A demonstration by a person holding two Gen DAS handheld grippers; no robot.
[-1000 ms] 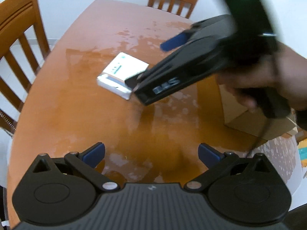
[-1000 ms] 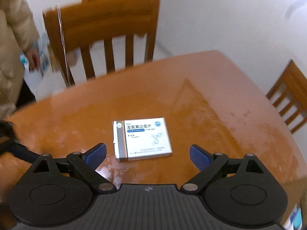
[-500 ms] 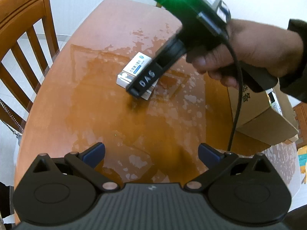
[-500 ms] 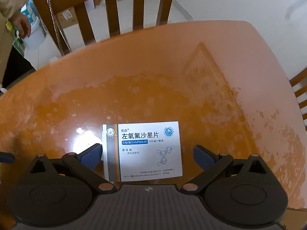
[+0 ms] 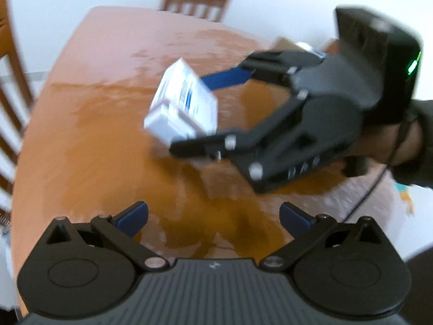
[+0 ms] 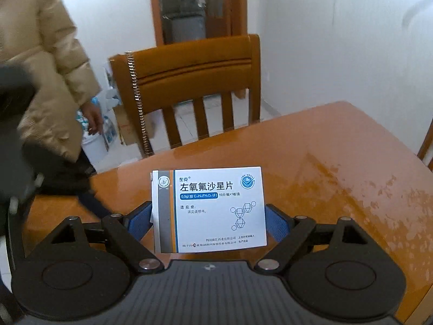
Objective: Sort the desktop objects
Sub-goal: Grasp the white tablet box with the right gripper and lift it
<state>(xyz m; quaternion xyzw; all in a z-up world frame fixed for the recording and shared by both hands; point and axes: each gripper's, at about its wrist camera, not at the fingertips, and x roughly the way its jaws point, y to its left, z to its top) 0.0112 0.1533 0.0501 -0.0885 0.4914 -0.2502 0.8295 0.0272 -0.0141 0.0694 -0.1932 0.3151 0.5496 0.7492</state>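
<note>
Hovering at the frame's bottom, the left gripper [image 5: 213,216] spreads its fingers with nothing between them; mid-frame, the right gripper [image 5: 213,105] carries the medicine box [image 5: 184,103] above the table [image 5: 94,135].

Right wrist view: its jaws, just narrowed, clamp the box [image 6: 208,208] at lower centre, lifted off the tabletop [image 6: 338,168].

medicine box [image 6: 209,208] | white-blue, Chinese print | tilted, lifted off table, clamped

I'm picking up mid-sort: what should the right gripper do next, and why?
Probably carry the medicine box toward the cardboard box. The right gripper, jaws just closing, clamps it clear of the table; the left gripper is open.
</note>
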